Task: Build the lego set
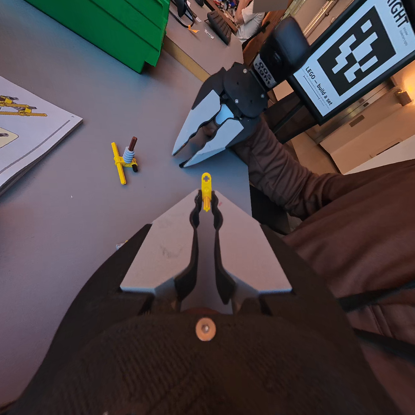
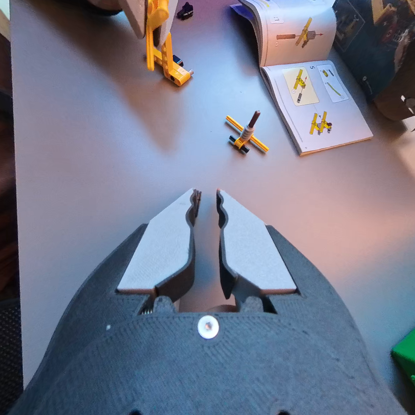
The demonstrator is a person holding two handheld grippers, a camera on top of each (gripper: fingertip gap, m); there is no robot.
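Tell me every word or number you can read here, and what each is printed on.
I don't copy out writing, so here is only what bears it.
White sign with a black square pattern: printed words.
Grey label on the right gripper: a few characters.
Booklet: step numbers.
Dark box: print too blurred to read.

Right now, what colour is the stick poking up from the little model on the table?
Dark brown stick, clearest in the right wrist view.
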